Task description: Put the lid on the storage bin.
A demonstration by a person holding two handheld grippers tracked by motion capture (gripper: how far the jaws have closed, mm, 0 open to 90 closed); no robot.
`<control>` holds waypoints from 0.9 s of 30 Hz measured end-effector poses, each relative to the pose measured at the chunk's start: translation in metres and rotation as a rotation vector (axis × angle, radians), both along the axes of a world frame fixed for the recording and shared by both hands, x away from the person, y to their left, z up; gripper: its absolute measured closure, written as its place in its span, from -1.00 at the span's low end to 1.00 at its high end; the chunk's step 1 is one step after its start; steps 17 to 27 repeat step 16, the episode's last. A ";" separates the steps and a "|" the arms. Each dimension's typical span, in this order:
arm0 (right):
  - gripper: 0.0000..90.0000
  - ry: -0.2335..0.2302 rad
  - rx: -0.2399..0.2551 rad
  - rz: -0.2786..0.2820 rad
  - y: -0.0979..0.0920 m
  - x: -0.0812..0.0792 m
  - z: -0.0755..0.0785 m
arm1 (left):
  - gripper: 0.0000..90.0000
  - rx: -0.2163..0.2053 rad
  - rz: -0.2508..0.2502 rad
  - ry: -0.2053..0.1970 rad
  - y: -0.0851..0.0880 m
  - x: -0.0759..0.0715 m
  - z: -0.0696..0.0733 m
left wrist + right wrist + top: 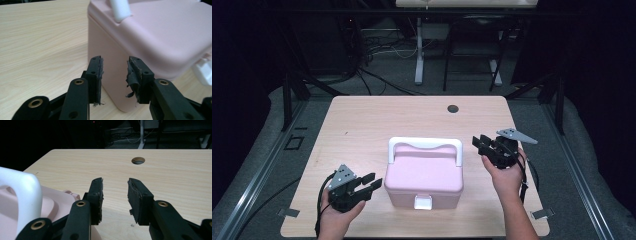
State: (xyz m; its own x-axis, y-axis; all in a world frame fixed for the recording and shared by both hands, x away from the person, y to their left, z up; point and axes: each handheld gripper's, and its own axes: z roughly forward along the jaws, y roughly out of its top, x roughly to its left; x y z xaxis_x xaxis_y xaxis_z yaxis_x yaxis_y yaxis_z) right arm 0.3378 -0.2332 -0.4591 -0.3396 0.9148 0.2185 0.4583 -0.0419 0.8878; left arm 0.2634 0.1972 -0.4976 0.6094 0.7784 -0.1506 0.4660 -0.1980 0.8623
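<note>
Dark room, light wooden table with one round cable hole. One pink lidded box near front centre; one white handle folded flat on lid, one white latch at front. High view alone shows latch whole. Left gripper released, empty, just beside box's left corner. Right gripper released, empty, near handle's right end.

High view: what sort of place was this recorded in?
Probably a lab or recording workspace, not a home: a bare wooden table with a cable hole, loose cables on the floor behind, dark surroundings, and a pink box.
</note>
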 end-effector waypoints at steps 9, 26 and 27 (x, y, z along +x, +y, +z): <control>0.41 0.011 0.004 0.002 0.000 0.002 -0.002 | 0.32 -0.011 0.033 0.035 0.009 0.004 -0.019; 0.32 -0.031 0.054 0.041 0.003 -0.006 0.012 | 0.26 -0.018 0.037 0.042 0.011 0.003 -0.024; 0.32 -0.031 0.054 0.041 0.003 -0.006 0.012 | 0.26 -0.018 0.037 0.042 0.011 0.003 -0.024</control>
